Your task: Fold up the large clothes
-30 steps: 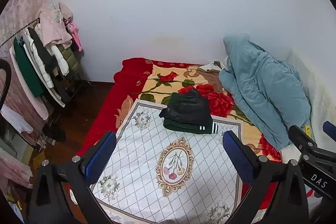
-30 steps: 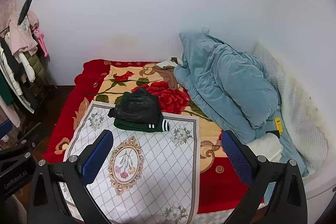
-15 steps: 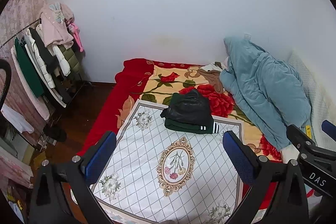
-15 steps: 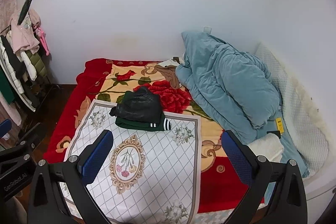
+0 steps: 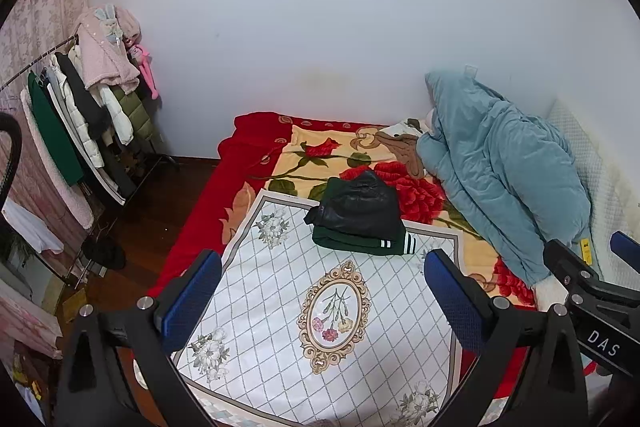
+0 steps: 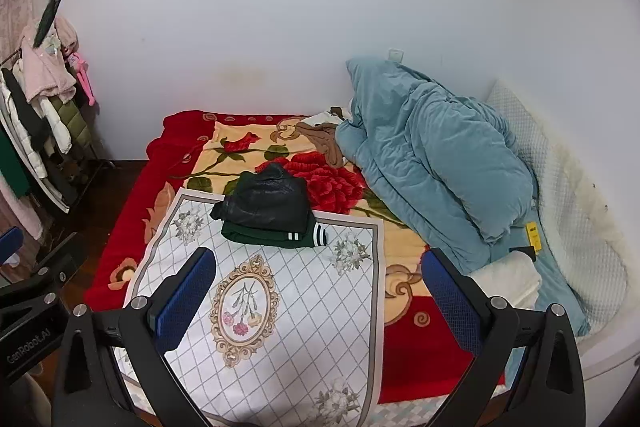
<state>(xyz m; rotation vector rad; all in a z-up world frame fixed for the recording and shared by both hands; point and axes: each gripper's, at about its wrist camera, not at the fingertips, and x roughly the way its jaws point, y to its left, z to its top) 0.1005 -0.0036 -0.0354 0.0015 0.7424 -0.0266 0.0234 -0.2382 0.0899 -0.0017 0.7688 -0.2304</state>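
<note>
A folded stack of clothes lies at the far edge of the white patterned mat (image 5: 280, 299): a black leather garment (image 5: 360, 207) on top of a dark green garment with white stripes (image 5: 360, 243). The stack shows in the right wrist view too, black garment (image 6: 264, 203) over green garment (image 6: 272, 237), on the mat (image 6: 280, 307). My left gripper (image 5: 320, 291) is open and empty, held well short of the stack above the mat. My right gripper (image 6: 316, 291) is open and empty, also above the mat's near part.
The bed has a red floral blanket (image 5: 348, 155). A rumpled teal duvet (image 5: 500, 163) lies along the right side, with a white pillow (image 6: 560, 179) beyond. A clothes rack (image 5: 80, 115) with hanging coats stands at the left over dark wooden floor (image 5: 152, 211).
Both views have drifted slightly; the bed and stack sit a little to the right in the frames. Both grippers stay open and empty.
</note>
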